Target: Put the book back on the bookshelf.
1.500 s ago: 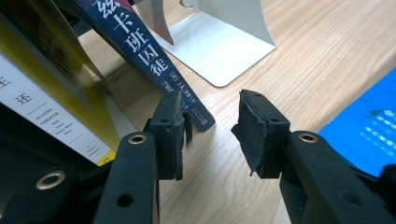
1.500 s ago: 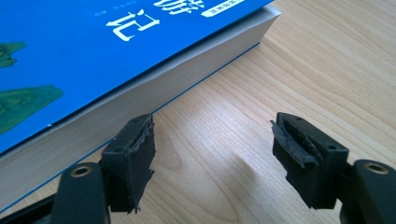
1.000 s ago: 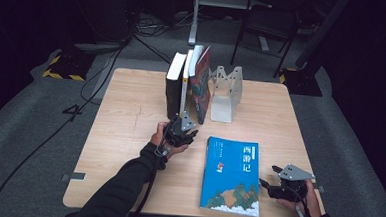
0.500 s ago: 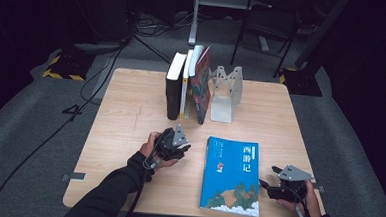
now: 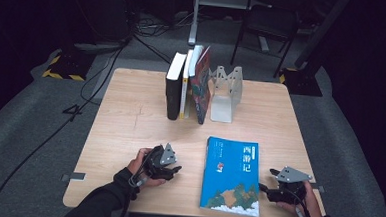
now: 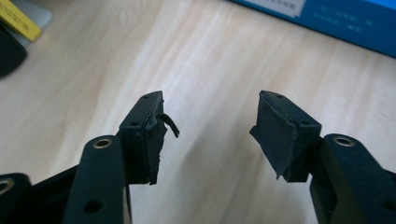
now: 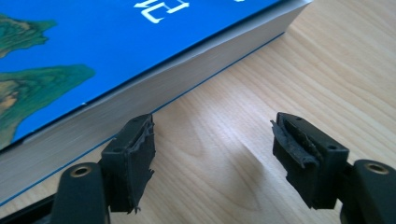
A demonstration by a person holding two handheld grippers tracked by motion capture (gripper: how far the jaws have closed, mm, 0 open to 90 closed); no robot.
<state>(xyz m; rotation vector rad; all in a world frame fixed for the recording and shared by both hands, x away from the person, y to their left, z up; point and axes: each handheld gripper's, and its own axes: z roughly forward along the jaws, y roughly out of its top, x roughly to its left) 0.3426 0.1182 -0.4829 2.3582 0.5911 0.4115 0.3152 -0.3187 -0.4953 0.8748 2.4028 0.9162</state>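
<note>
High view gives us the whole light wooden table (image 5: 130, 115); moving from its left, we meet the left gripper (image 5: 173, 170) first, held low over the near edge in a hand whose dark-sleeved forearm comes up from the bottom, its jaws pointing right toward the blue book (image 5: 232, 175). That book lies flat near the front edge between the two grippers, its cover carrying white characters and a green and tan landscape. Behind it, at the far middle of the table, we see a row of upright books (image 5: 187, 88) with a pale metal bookend (image 5: 226, 92) just to their right. Farthest right, the right gripper (image 5: 263, 188) sits by the book's near right corner, jaws pointing left at it, a grey three-cornered plate on top.

Left gripper view adds what the high one cannot: bare wood grain between the two jaws, whose worn black pads (image 6: 149, 140) stand apart with nothing between them. These jaws have just been opening. The blue book (image 6: 345, 21) crosses the top right corner, well apart from the pads.

Right gripper view shows us the book's thick block of pale page edges (image 7: 154, 98) under the glossy blue cover, just beyond the left pad (image 7: 135, 158). The frayed rubber pads stand apart over the wood, gripping nothing.
</note>
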